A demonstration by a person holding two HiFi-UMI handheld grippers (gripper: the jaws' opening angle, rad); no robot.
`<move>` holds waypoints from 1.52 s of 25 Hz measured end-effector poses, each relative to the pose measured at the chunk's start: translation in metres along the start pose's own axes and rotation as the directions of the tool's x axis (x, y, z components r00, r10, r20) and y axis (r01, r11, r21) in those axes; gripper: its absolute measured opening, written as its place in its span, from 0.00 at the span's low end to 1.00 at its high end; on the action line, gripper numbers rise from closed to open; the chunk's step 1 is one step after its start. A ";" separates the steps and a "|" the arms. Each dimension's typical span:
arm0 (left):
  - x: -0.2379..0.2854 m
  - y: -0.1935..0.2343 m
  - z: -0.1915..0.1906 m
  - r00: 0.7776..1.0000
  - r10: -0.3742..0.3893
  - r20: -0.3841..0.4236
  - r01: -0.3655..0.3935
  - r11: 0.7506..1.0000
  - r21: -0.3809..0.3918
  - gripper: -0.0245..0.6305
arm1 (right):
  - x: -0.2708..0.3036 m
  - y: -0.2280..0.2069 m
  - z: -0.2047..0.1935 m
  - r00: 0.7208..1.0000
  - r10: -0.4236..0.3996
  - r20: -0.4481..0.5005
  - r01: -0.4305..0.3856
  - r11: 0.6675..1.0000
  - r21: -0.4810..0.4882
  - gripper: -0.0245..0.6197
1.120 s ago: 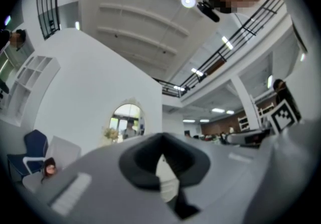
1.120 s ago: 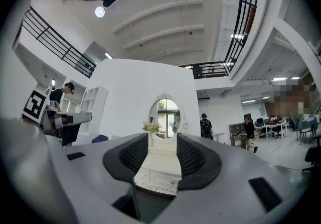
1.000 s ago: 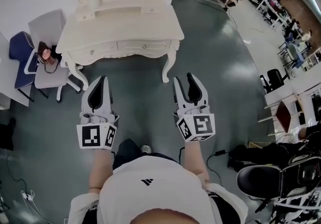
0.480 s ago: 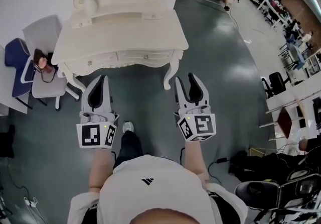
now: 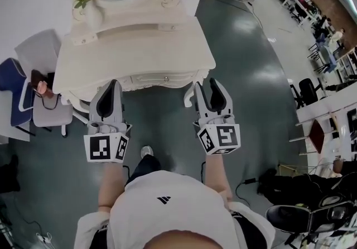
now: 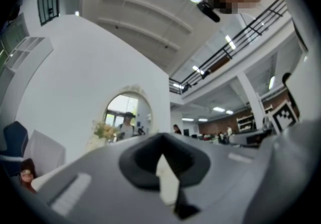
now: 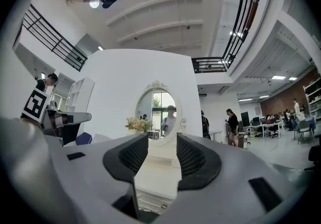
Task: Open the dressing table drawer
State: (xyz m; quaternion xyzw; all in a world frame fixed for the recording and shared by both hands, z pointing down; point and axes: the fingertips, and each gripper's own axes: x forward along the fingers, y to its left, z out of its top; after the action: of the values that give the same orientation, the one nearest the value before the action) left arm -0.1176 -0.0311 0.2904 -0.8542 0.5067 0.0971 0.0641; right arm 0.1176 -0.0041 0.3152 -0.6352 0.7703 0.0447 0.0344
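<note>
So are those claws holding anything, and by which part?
Nothing is held: left gripper shut, empty; right gripper open, the white dressing table ahead untouched.

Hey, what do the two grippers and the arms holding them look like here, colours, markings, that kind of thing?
The left gripper and the right gripper are both light grey moulded plastic with black ribbed pads. Each carries a white cube printed with black square markers. The person wears a white short-sleeved top with a small black logo.
</note>
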 end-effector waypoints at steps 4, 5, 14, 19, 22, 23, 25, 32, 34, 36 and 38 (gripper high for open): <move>0.033 0.024 -0.009 1.000 -0.028 -0.004 0.028 1.000 -0.007 0.05 | 0.037 0.001 -0.004 1.000 -0.023 0.002 0.023 1.000 0.000 0.28; 0.041 0.030 -0.011 0.999 -0.034 -0.004 0.034 0.999 -0.009 0.05 | 0.046 0.001 -0.004 1.000 -0.028 0.002 0.028 1.000 -0.001 0.28; 0.094 0.077 -0.028 0.997 -0.078 -0.007 0.078 0.997 -0.016 0.05 | 0.109 0.006 -0.016 0.998 -0.070 -0.009 0.070 0.998 -0.010 0.28; 0.111 0.090 -0.043 0.995 -0.094 -0.023 0.093 0.995 -0.033 0.05 | 0.127 0.006 -0.026 0.996 -0.086 -0.026 0.085 0.996 -0.013 0.28; 0.121 0.091 -0.053 0.993 -0.111 -0.035 0.109 0.993 -0.046 0.05 | 0.133 0.002 -0.031 0.994 -0.102 -0.038 0.101 0.995 -0.014 0.28; 0.125 0.091 -0.055 0.993 -0.116 -0.037 0.114 0.992 -0.050 0.05 | 0.134 0.000 -0.032 0.993 -0.107 -0.043 0.107 0.994 -0.015 0.28; 0.135 0.091 -0.059 0.991 -0.124 -0.040 0.122 0.991 -0.057 0.05 | 0.140 -0.007 -0.037 0.992 -0.116 -0.053 0.116 0.993 -0.016 0.28; 0.174 0.103 -0.067 0.995 -0.093 -0.031 0.091 0.995 -0.051 0.05 | 0.182 -0.030 -0.043 0.994 -0.101 -0.051 0.100 0.995 -0.014 0.28; 0.189 0.108 -0.067 0.997 -0.074 -0.024 0.073 0.996 -0.044 0.05 | 0.199 -0.038 -0.042 0.995 -0.088 -0.045 0.087 0.996 -0.013 0.28; 0.205 0.111 -0.067 0.998 -0.059 -0.017 0.059 0.998 -0.036 0.05 | 0.217 -0.048 -0.042 0.997 -0.072 -0.039 0.072 0.997 -0.012 0.28; 0.220 0.112 -0.067 0.999 -0.045 -0.011 0.045 0.999 -0.029 0.05 | 0.235 -0.058 -0.042 0.998 -0.056 -0.035 0.055 0.998 -0.012 0.28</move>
State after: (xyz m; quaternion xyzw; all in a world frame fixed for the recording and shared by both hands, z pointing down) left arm -0.1061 -0.2864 0.3035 -0.8668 0.4863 0.0977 0.0510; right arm 0.1302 -0.2489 0.3293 -0.6572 0.7526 0.0367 0.0185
